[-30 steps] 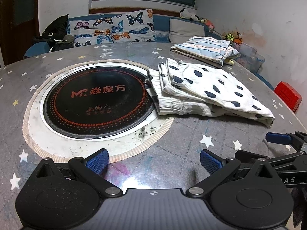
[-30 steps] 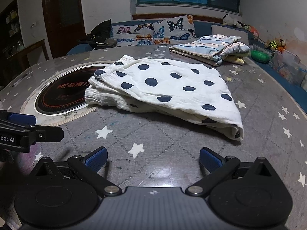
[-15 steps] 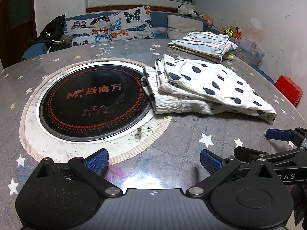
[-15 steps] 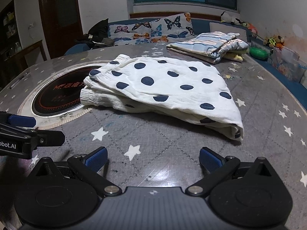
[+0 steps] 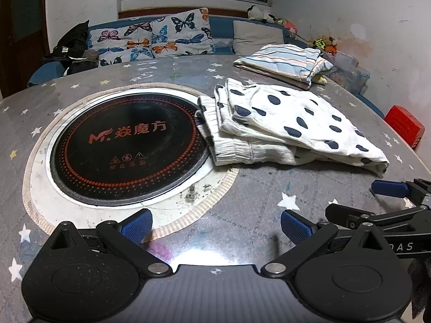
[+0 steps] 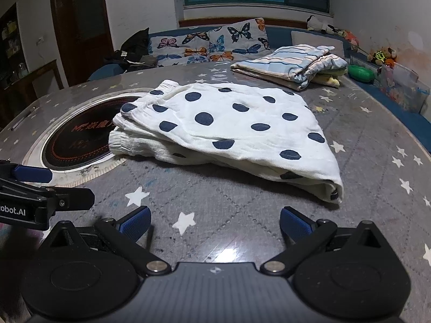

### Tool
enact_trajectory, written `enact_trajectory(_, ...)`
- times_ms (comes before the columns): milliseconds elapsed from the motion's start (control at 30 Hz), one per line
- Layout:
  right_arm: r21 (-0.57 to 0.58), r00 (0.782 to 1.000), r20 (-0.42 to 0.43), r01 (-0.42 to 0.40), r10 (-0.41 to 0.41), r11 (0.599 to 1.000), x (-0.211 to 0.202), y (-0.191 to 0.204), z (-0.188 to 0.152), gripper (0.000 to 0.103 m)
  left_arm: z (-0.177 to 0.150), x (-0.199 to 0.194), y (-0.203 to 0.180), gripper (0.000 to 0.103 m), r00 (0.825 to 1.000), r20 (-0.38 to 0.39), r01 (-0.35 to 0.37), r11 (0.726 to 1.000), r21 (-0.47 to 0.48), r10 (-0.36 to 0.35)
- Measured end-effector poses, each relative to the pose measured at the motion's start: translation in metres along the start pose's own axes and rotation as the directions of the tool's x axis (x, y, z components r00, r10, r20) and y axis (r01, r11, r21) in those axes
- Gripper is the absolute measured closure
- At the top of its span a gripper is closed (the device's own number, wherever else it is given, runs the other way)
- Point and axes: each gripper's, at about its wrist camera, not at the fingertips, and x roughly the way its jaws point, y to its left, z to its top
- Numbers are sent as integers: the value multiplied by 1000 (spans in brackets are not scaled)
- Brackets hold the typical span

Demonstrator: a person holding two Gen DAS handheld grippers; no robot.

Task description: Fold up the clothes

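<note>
Two garments folded, little left

Both tools, left tool and right tool, hover spread and empty. Beyond, the dotted garment lies folded on the surface; farther, the striped garment looks folded too.

Both tongs are hovering side by side, empty, their blue-padded fingers spread wide apart: the left tongs pointing forward, the right tongs just alongside, each showing at the edge of the other's view.
</note>
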Motion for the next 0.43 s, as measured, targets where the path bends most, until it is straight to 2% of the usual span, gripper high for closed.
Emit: enact_trajectory(433,30,1000,2,21,-21,999,7,-5,4,0,3,4,0,0,1000,18,-11,1000,13,11)
